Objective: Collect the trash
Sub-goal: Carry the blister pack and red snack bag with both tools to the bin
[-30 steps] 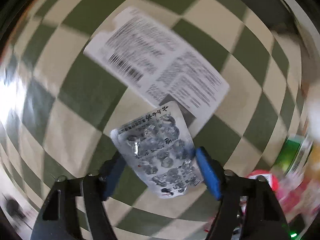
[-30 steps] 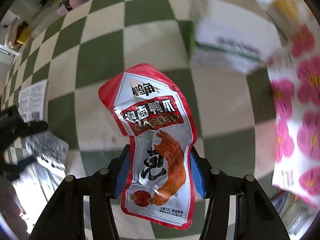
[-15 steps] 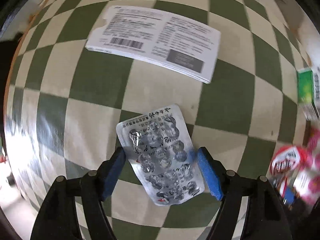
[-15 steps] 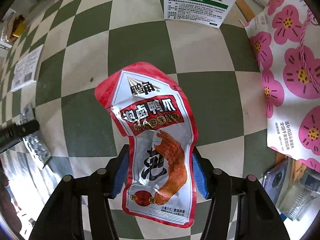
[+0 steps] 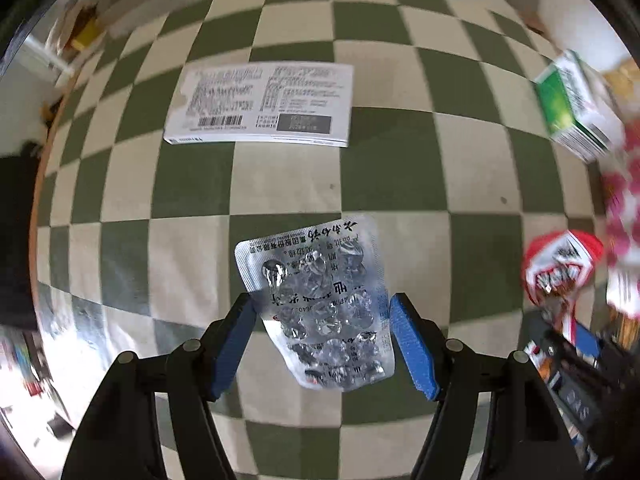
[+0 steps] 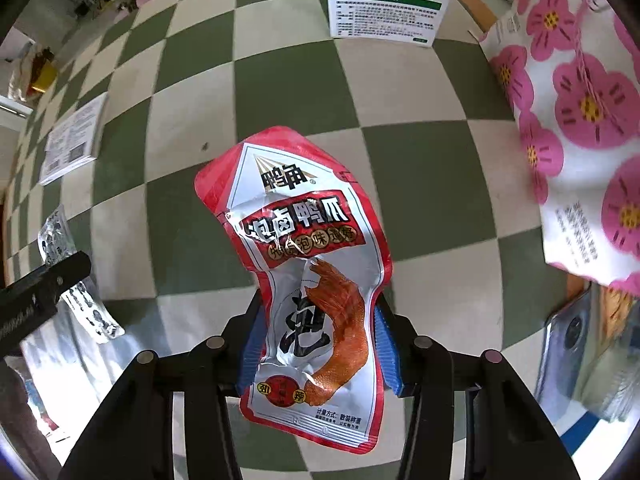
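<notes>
Over the green-and-cream checkered floor (image 6: 280,88) both grippers point downward, each carrying a piece of litter clear of the squares. Largest near the snack wrapper is the flower-print bag (image 6: 576,128), off to its right; its mouth cannot be seen from either view. Beyond the wrapper, toward the top of the right wrist view, stands a white medicine box (image 6: 384,4) with a green band. Far to the wrapper's left lies a printed leaflet (image 5: 264,104), flat on the floor and untouched.

The right gripper (image 6: 320,344) is clamped tight on the red snack wrapper (image 6: 304,272), whose foil buckles inward between the blue pads. The left gripper (image 5: 320,344) holds an emptied silver blister pack (image 5: 320,304) by its edges, its jaws closing a little around the sheet; the pack hangs well left of the wrapper.

By the look of it, the pick-up step is done for these two pieces and the carry is in hand. The next move calls for bringing both over whatever collects the trash, likely the flowered bag, and releasing only once above its opening. Leaflet and box remain.
</notes>
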A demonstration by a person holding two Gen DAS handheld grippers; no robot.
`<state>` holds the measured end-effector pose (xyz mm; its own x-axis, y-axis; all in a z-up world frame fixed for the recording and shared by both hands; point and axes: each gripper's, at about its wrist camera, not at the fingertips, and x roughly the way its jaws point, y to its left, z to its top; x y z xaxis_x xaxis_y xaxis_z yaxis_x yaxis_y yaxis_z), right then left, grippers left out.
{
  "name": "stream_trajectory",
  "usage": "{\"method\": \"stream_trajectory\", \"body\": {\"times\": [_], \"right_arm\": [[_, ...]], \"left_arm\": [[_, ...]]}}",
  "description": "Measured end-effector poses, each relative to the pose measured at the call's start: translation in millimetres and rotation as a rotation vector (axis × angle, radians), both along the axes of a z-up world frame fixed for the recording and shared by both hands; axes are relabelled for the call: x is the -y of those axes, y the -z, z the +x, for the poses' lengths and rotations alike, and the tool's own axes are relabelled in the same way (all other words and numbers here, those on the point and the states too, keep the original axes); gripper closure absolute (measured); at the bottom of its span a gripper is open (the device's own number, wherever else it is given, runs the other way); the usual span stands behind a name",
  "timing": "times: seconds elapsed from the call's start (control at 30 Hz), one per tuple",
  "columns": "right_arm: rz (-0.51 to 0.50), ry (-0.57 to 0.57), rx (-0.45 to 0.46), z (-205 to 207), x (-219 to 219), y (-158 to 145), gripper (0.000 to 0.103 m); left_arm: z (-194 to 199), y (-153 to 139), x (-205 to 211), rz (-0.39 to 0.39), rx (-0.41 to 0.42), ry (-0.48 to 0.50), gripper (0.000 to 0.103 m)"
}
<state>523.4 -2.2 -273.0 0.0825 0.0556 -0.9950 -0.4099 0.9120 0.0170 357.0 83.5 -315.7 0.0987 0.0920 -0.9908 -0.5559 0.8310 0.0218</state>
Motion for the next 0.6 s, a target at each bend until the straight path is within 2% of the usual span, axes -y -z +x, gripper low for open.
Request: {"method": "stream_trajectory", "body": {"times": [0.17,0.2,0.27,0.43,0.6], "right_arm": [[0.050,-0.024,0.009,-22.4,5.0,-16.6,0.053],[0.057,-0.031,0.016,-28.3,5.6,-21.3,0.053],[0.072,-0.045,0.027,-39.4,9.9,-30.2,0.053],[0.117,-0.058,0.068,-110.2,19.6,-51.1,0.053],[0.180,-0.048,0.117,-189.8,19.5,-68.8,0.053]], "left_arm": [[-37.2,-30.5,14.9,0.038,0.053,0.028,0.037],[-24.4,-37.9,17.7,0.040,0.059,0.026,0.037],[-37.4,-48.1,22.2,0.053,0.087,0.023,0.037],[-58.6,-70.6,7.1,0.060,0.139,0.022,0.037],[-124.0,-93.8,-0.2,0.075,0.203,0.042,0.037]]}}
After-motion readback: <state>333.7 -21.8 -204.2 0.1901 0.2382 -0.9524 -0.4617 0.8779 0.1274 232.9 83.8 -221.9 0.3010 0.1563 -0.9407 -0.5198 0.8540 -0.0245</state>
